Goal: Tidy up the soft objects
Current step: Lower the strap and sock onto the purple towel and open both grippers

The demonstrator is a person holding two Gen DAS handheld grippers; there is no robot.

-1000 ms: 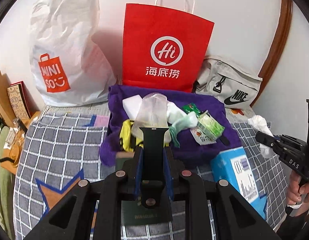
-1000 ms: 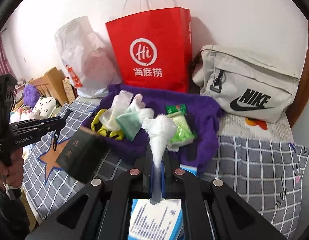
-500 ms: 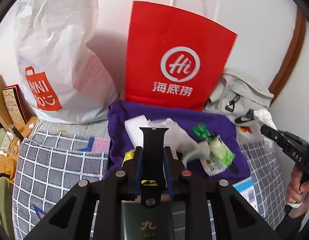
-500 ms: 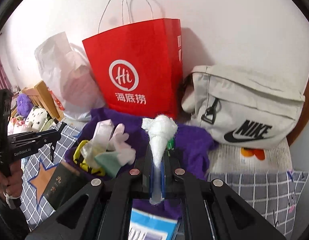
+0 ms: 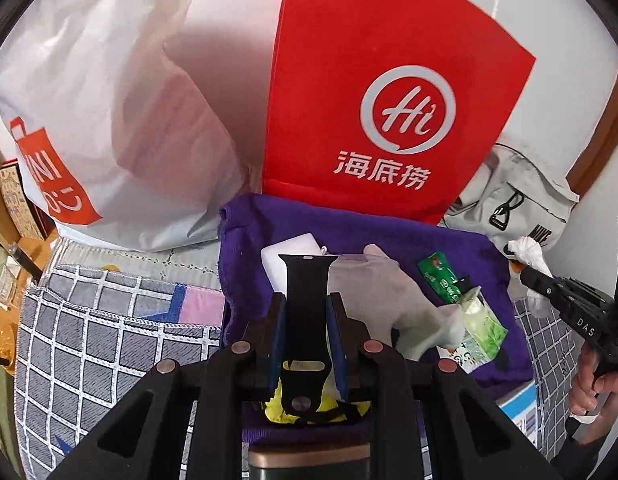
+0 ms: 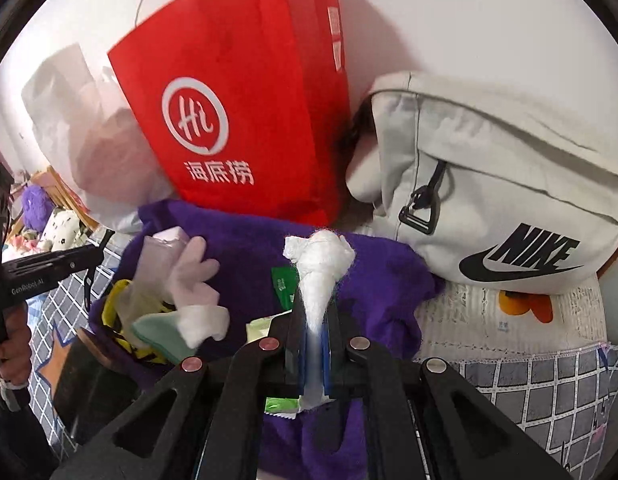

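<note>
Left claw [image 5: 307,332] grips a black strap [image 5: 306,300], right claw [image 6: 315,344] a white wad [image 6: 319,264]; each likely awaits bagging beyond the purple towel [image 6: 381,276].

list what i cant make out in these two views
- Inside of the red paper bag: both views face its front, and the frame edge cuts its mouth.
- White plastic bag contents: opaque in left view, blurred in right.
- Dark box: left view, cut by the bottom edge and the left gripper.
- Grey Nike bag: zipped.
</note>
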